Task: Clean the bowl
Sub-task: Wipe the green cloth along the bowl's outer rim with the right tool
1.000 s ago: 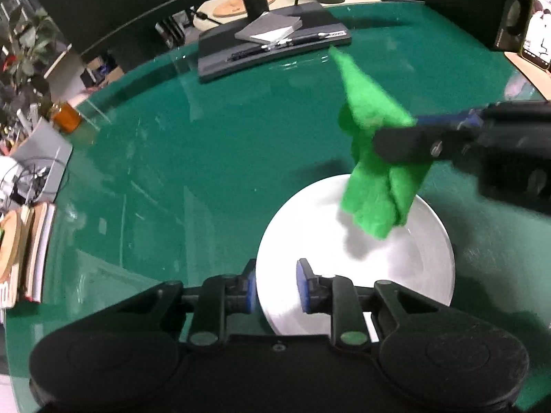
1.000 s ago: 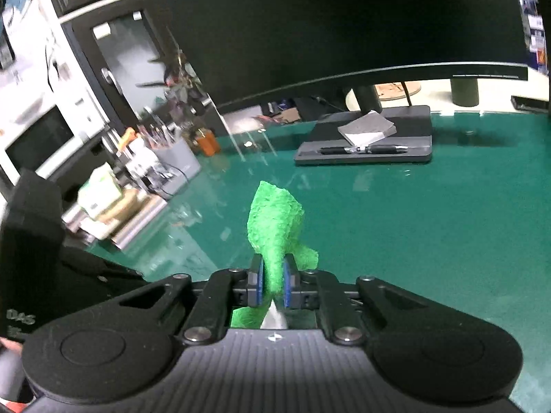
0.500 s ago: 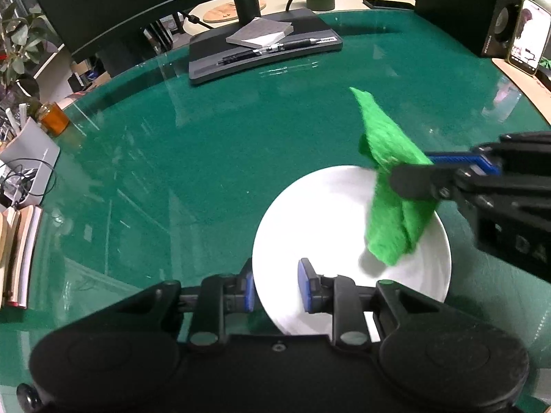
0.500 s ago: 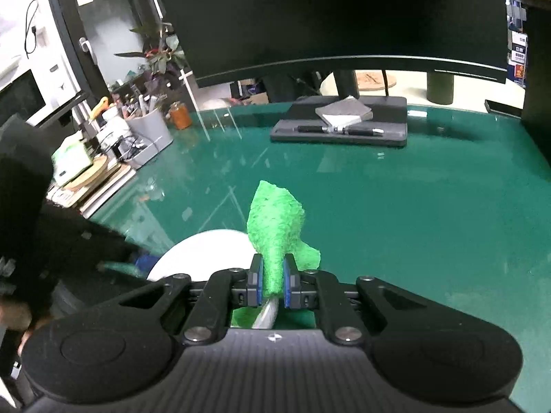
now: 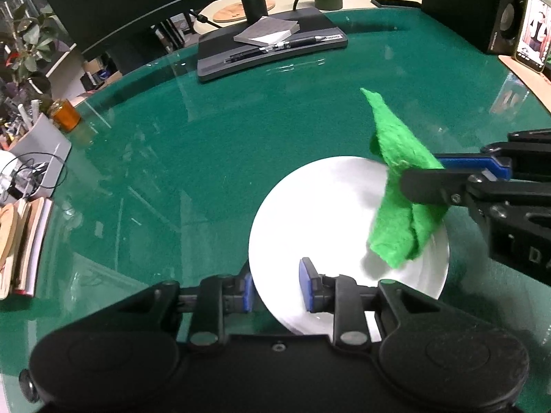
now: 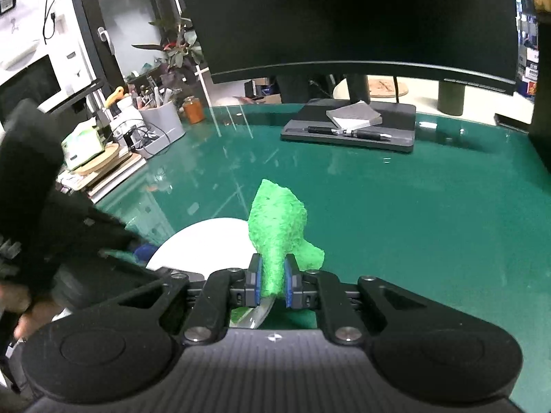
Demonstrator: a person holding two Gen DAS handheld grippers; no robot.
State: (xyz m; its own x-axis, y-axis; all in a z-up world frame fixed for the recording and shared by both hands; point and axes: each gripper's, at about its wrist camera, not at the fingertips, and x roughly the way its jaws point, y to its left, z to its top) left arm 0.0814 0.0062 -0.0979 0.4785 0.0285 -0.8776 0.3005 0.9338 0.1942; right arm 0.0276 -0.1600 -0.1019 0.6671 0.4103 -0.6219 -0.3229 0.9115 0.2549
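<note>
Left wrist first: left gripper (image 5: 277, 287) straddles the near rim of the white bowl (image 5: 327, 213) on the green table (image 5: 206, 158), one pad outside, one inside, rim clamped. Right wrist: right gripper (image 6: 272, 284) pinches the green cloth (image 6: 277, 237), cloth hanging over the bowl's right side.

**Non-task items on and around the desk**

Green glass desk top (image 5: 213, 158). Dark curved monitor (image 6: 344, 17) at rear; its flat base (image 6: 351, 130) carries a grey notepad (image 6: 354, 115) and pen (image 6: 347, 132). Orange jar (image 5: 63, 115), grey organiser (image 6: 160, 122), potted plant (image 6: 179, 55), phone (image 5: 532, 31).
</note>
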